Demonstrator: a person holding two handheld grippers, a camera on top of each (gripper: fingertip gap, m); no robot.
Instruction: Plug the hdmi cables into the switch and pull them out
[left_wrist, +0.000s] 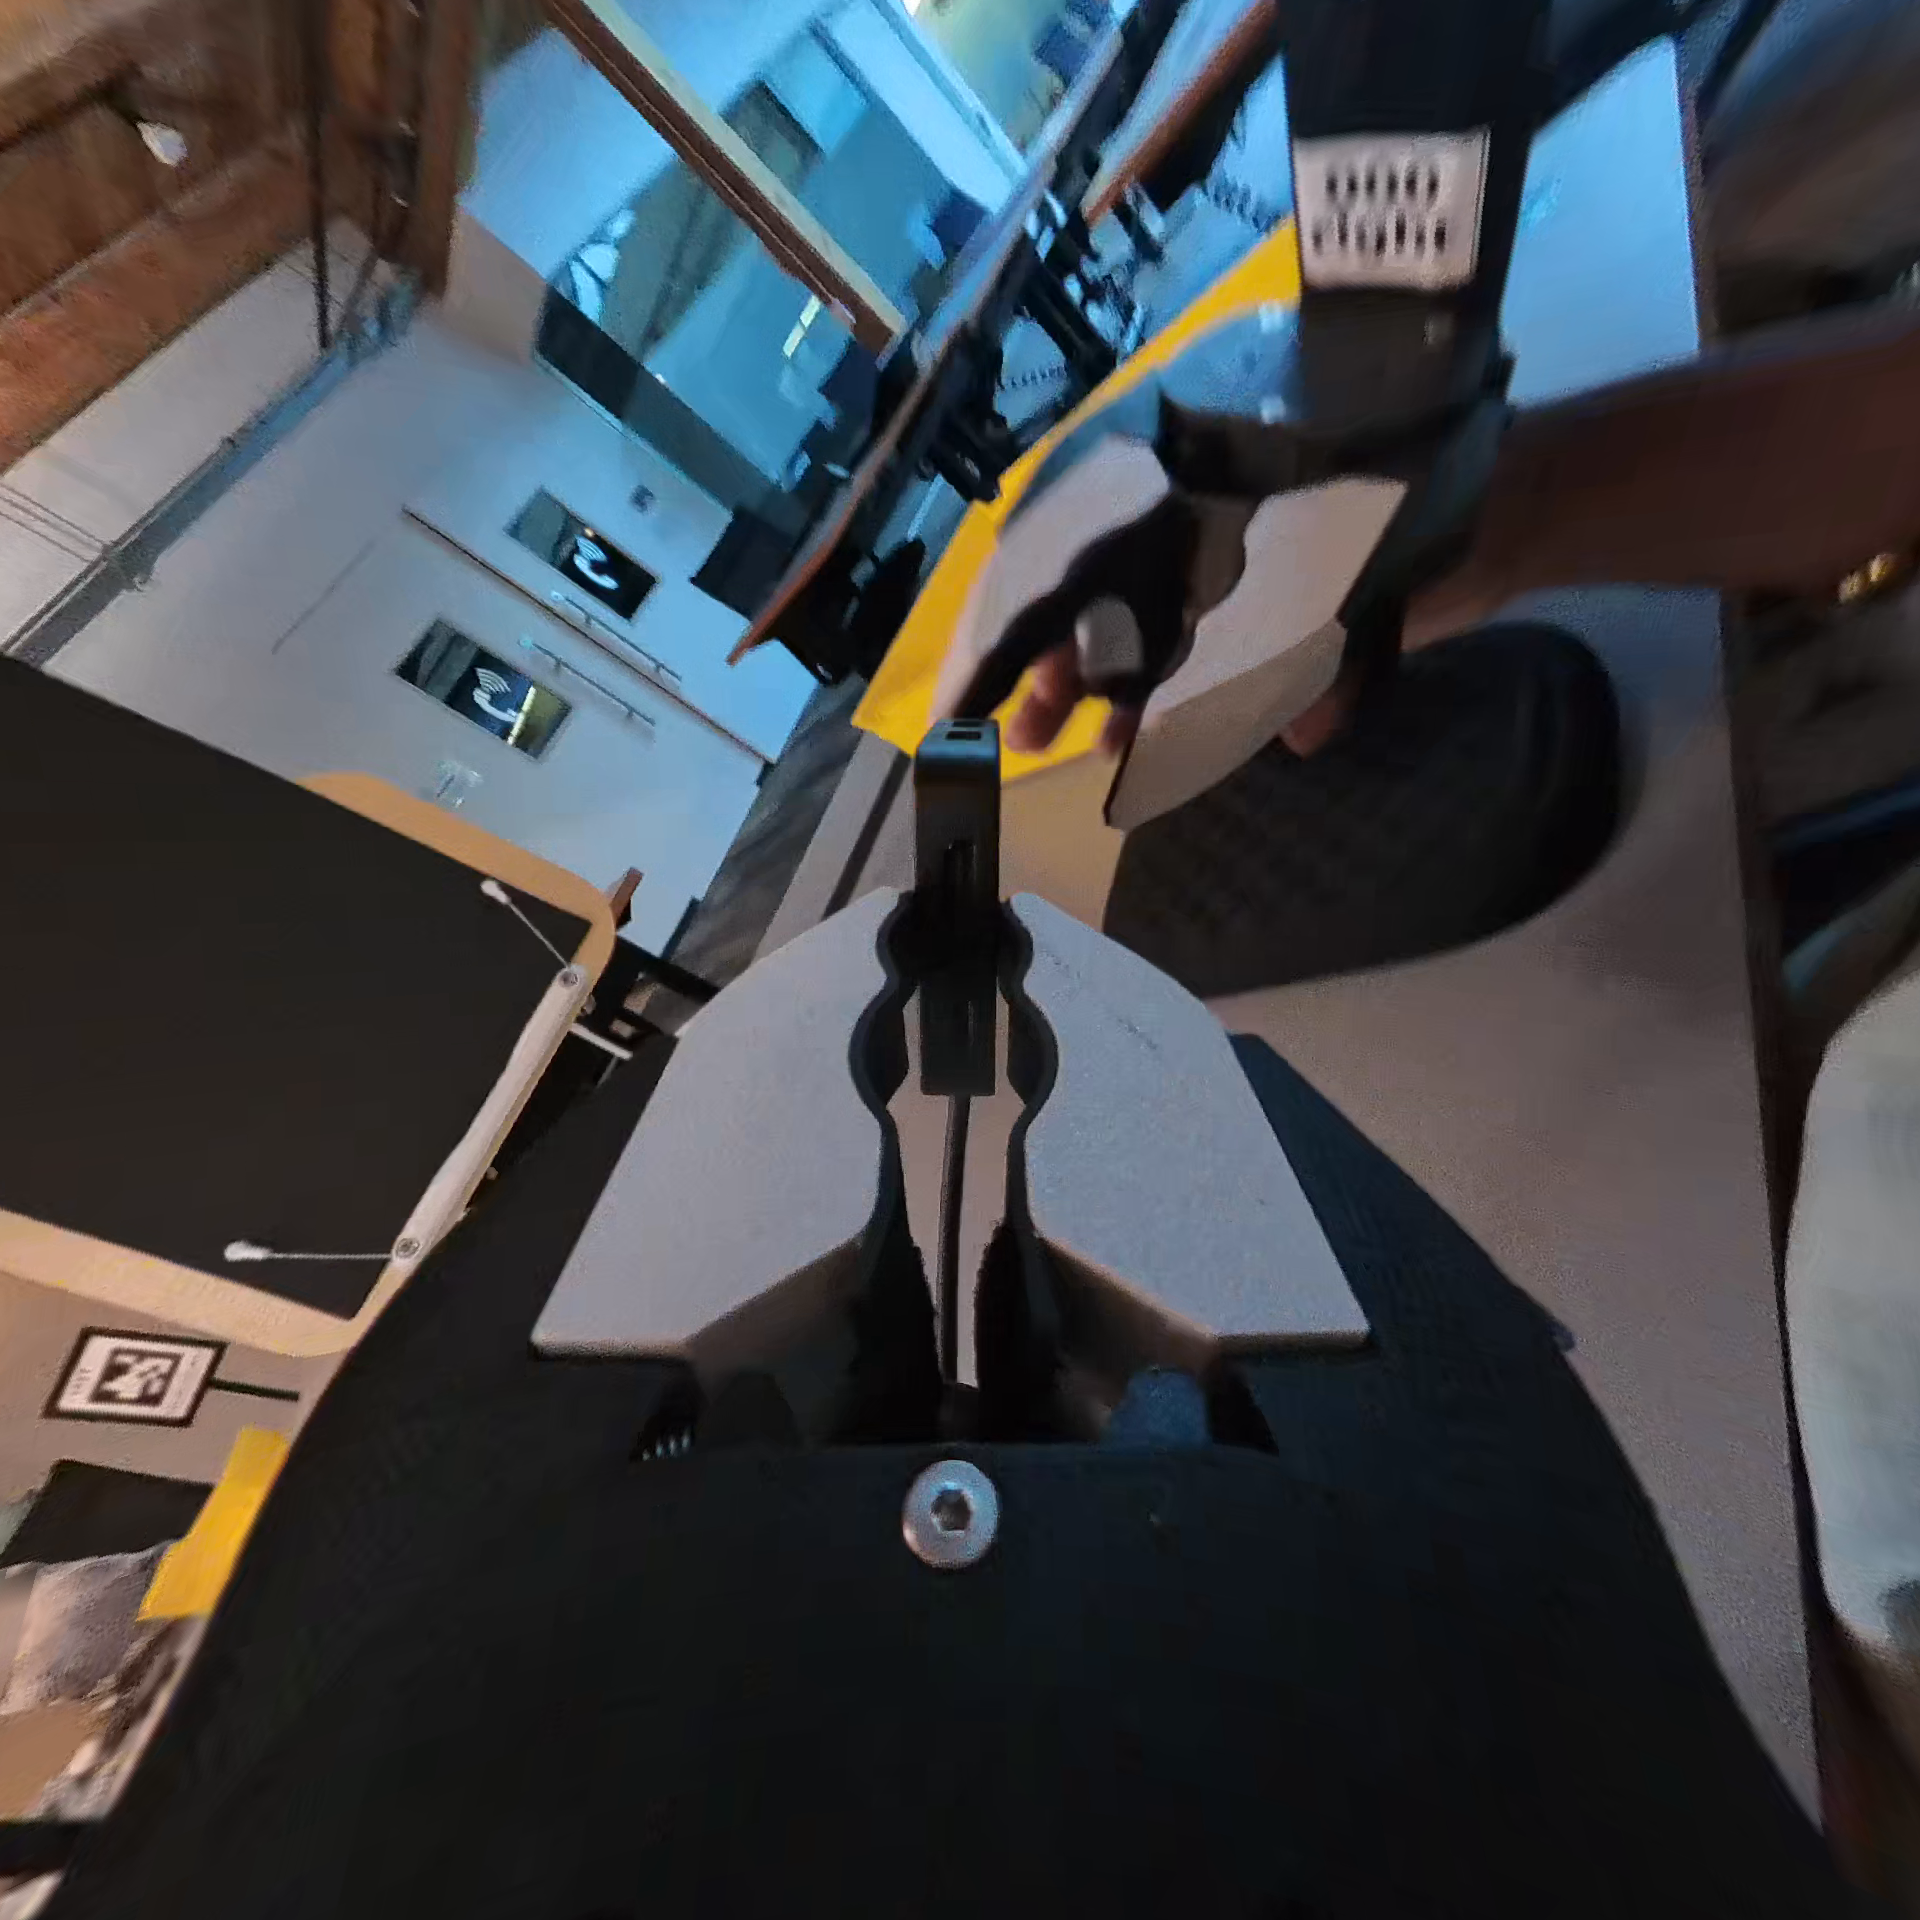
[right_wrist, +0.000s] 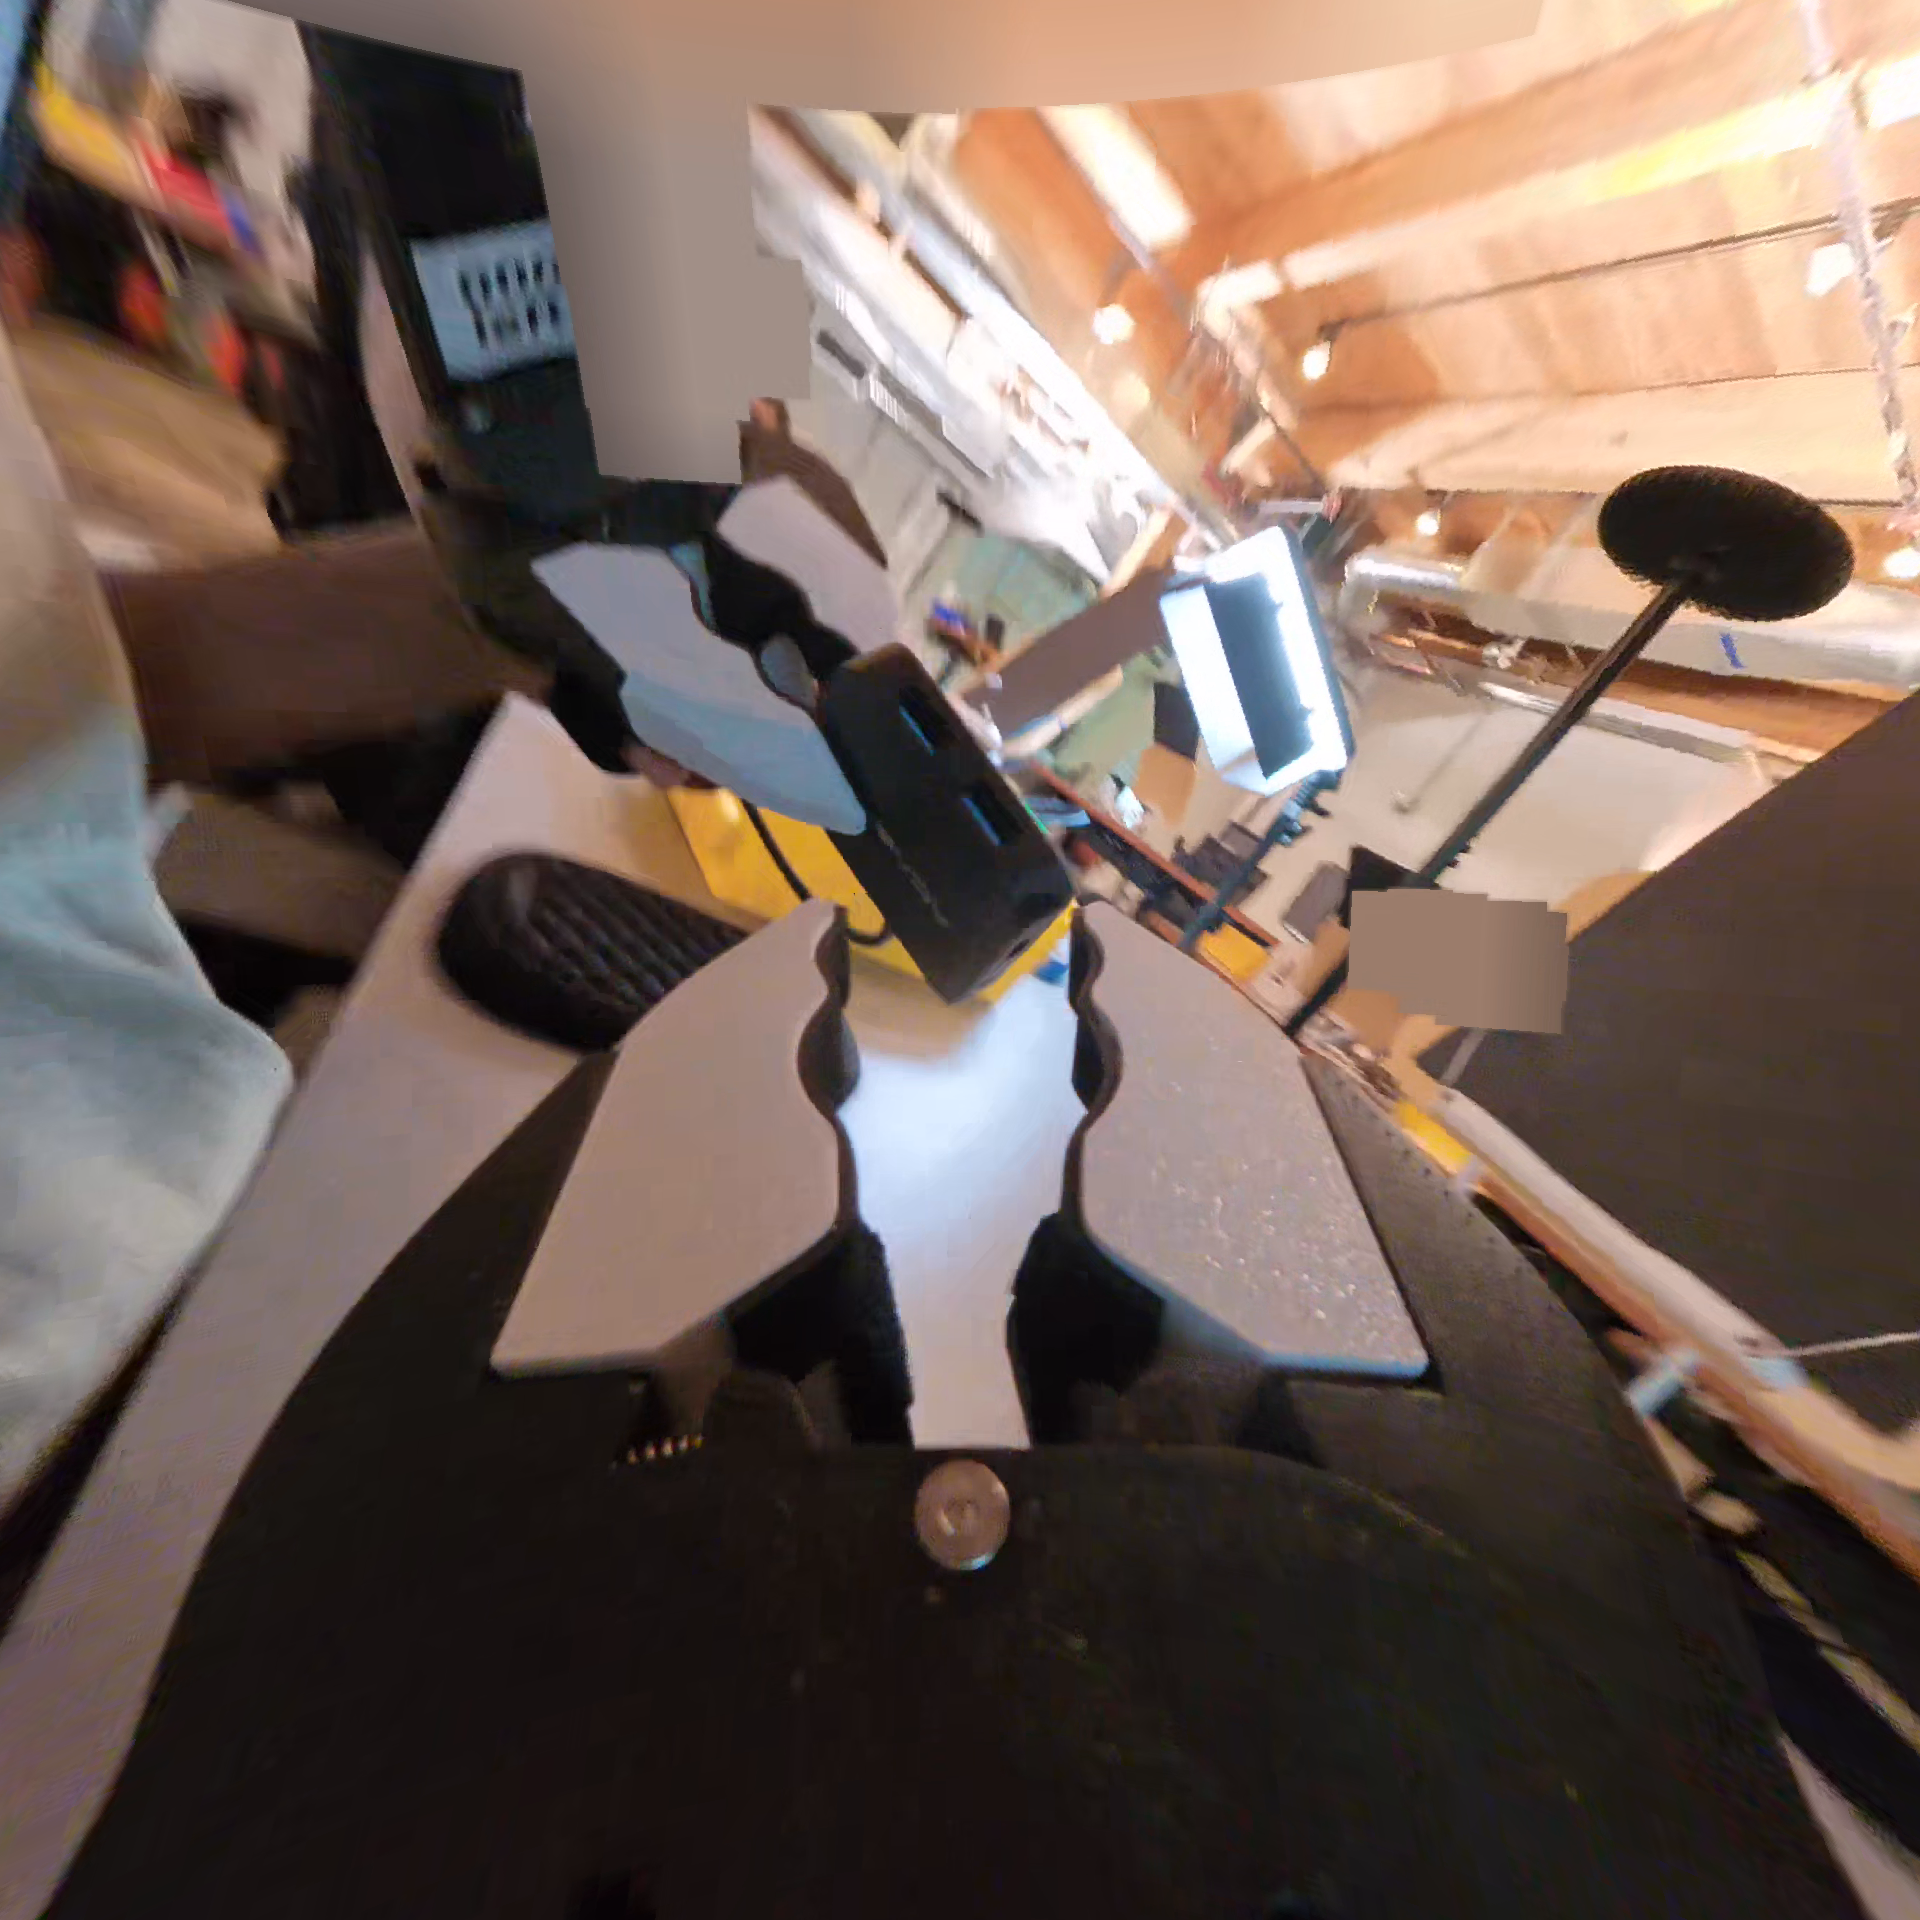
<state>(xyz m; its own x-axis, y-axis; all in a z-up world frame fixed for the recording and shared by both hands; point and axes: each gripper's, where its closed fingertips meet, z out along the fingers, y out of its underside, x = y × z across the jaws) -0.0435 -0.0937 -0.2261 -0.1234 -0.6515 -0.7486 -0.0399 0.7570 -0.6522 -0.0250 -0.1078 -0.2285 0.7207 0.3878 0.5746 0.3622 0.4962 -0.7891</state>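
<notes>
Left gripper (left_wrist: 956, 914): we clamp the switch (left_wrist: 957, 821) aloft, ports exposed for plugging | Right gripper (right_wrist: 956, 935): wide, empty, just beside the switch

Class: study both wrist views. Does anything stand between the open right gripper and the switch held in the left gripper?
Nothing visible does. The switch, clamped in the left gripper, hangs just ahead of the right gripper, with only open air over the table between them.

The switch's (left_wrist: 956, 831) cable (left_wrist: 954, 1226) vanishes behind the left claw (left_wrist: 954, 914) (its end unseen); background blurred.
</notes>
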